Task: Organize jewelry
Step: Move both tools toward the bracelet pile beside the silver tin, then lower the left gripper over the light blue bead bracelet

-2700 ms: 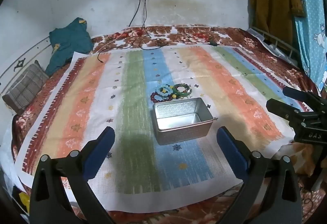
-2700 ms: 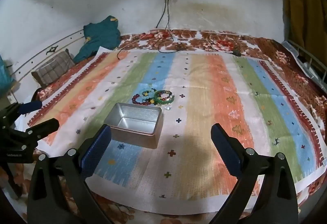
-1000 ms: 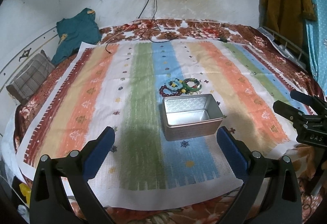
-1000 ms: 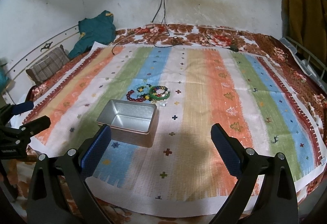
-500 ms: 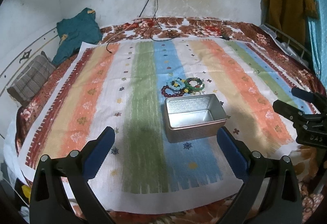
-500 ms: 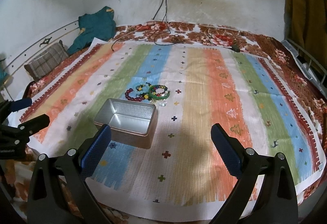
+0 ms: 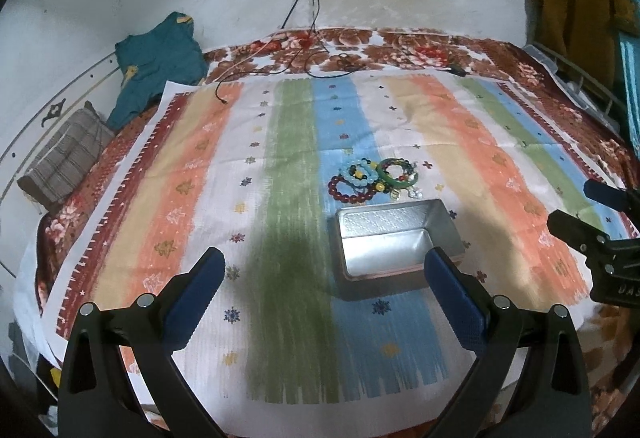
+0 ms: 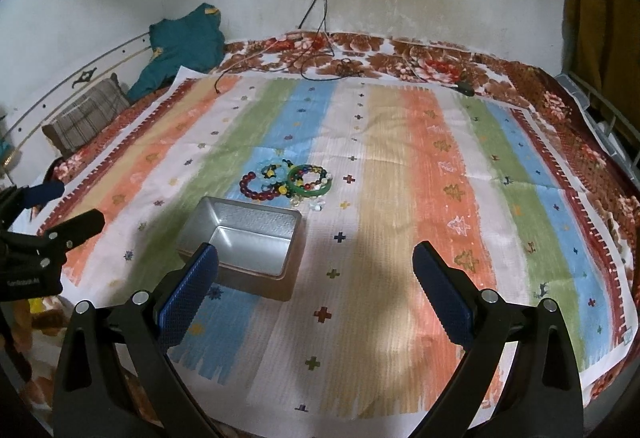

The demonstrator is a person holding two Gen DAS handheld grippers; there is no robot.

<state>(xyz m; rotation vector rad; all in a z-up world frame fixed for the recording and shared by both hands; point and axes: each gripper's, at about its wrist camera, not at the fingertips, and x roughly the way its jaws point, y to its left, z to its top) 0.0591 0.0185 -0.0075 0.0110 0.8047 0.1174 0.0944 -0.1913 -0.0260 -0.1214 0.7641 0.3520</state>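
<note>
Bracelets [image 7: 374,180] lie clustered on striped cloth [image 7: 280,174], just beyond the empty metal tin [image 7: 394,244]. Left gripper [image 7: 324,282] spread wide, holding nothing, above the cloth's near part. Right gripper [image 8: 316,276] likewise wide and empty, beside the tin.

Across the earlier pictures both cameras have come closer to the bed. In the left wrist view the metal tin [image 7: 394,244] has slid from the centre of the frame to right of centre and lower, so its near right corner is now hidden behind the right finger pad [image 7: 456,296] of the left hand-held gripper [image 7: 322,298]. The bracelets [image 7: 374,180] have shifted rightward with it. In the right wrist view the tin [image 8: 244,242] has dropped toward the lower left, and the left pad of the right hand-held gripper [image 8: 316,296] now overlaps its near edge.
</note>
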